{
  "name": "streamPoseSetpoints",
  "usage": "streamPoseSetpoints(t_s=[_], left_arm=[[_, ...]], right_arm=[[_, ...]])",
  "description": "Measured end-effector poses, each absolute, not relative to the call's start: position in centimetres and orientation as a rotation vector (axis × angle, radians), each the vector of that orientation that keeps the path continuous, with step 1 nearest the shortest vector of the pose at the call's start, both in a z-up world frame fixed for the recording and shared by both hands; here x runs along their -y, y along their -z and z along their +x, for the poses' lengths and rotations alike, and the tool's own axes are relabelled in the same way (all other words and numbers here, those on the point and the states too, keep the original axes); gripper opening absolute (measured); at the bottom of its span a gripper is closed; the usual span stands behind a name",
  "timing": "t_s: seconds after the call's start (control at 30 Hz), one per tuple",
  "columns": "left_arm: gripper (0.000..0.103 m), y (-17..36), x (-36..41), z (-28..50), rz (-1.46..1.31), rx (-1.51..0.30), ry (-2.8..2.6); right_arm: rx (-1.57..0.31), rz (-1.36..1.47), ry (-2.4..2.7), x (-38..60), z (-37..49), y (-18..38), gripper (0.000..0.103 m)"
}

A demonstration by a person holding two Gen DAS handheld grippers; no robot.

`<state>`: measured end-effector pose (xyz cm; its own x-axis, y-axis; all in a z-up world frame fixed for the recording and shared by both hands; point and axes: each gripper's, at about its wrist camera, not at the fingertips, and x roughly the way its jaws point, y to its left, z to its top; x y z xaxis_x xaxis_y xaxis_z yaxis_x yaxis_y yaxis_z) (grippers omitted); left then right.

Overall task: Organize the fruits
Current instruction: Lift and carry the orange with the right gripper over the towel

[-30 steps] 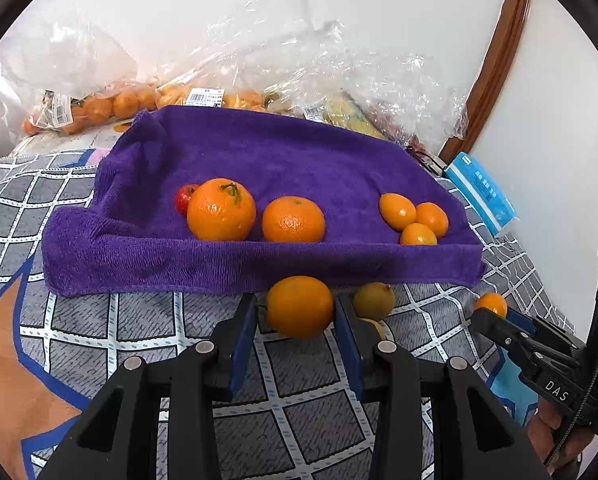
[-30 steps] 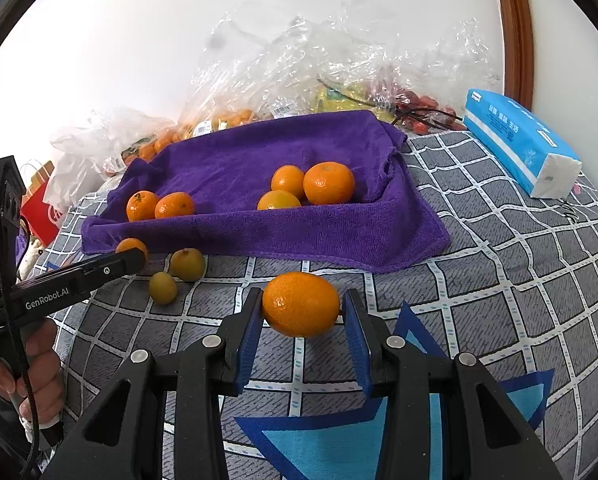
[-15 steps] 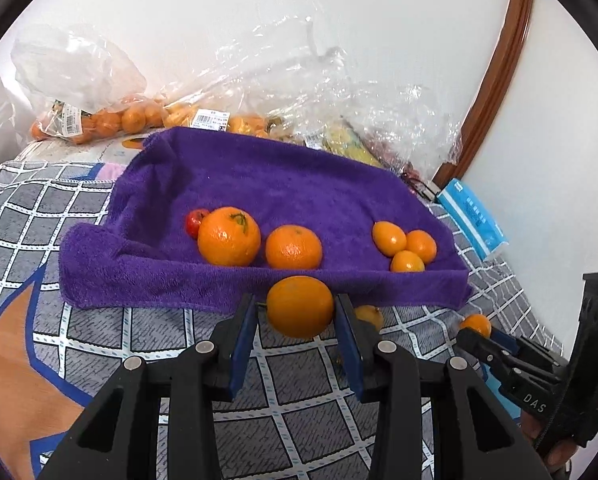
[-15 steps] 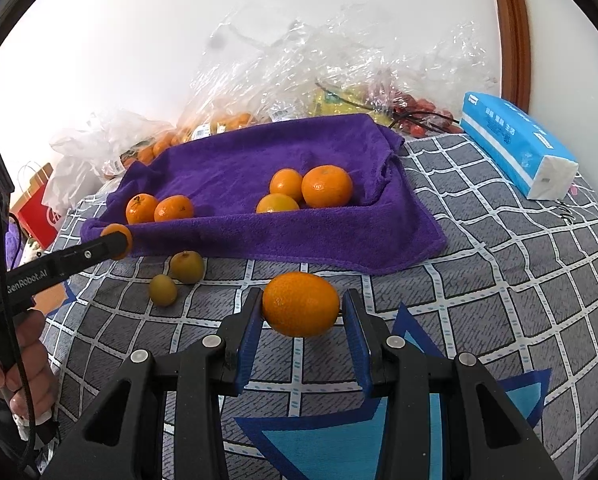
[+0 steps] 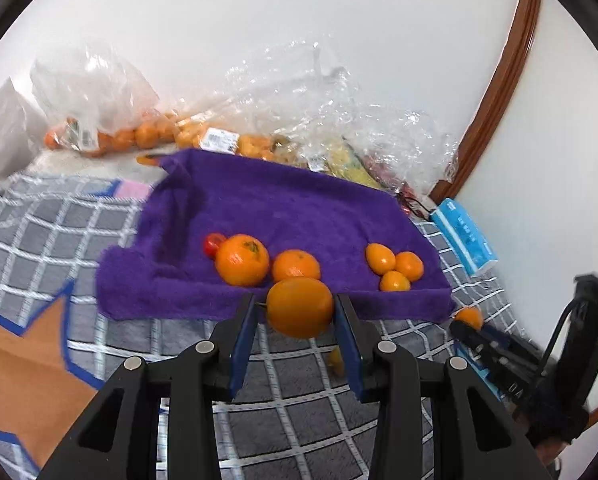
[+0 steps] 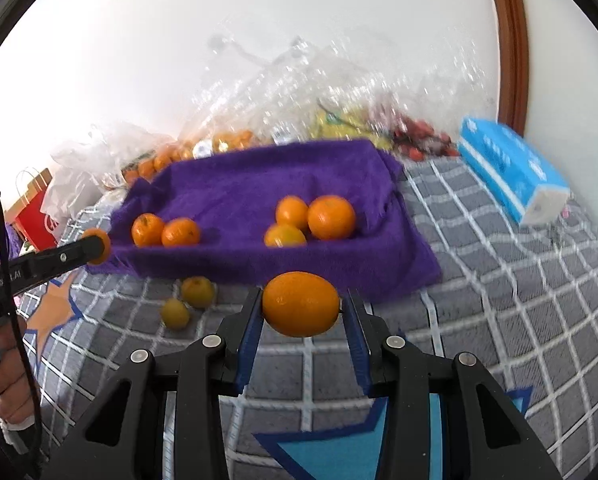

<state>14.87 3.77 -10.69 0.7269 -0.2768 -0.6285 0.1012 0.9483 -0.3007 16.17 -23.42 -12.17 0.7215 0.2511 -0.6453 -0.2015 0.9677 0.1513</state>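
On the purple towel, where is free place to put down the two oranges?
The purple towel lies bare across its back half and in the gap between the left pair of tangerines and the right cluster of three oranges. Its front edge is crowded.

The purple towel (image 5: 283, 216) is faced from the front-left by the left wrist view, from the front-right by the right; it is shared by both.

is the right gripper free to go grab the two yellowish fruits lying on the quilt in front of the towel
Probably not yet: the right gripper is shut on an orange. The yellowish fruits lie uncovered on the quilt, so the path looks free.
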Motion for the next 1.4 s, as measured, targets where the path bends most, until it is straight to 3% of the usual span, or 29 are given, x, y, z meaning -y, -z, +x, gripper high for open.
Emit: streamPoseSetpoints(t_s=[0.33,0.6,1.4], left_arm=[[0.037,7.0,-5.8,16.2,-0.222,-0.700,0.144],[0.037,6.6,-7.8,19.5,-0.232,-0.677,0.080],[0.037,12.7,-9.7,23.4,-0.325,-0.741,0.034]], right_arm=[[-0.571,0.059,-0.357,20.5,18.7,5.6,0.040],[-0.520,0.062,-0.391,19.4,21.2,3.9,0.040],[-0.738,0.099,-0.381,18.5,26.7,12.5,0.040]])
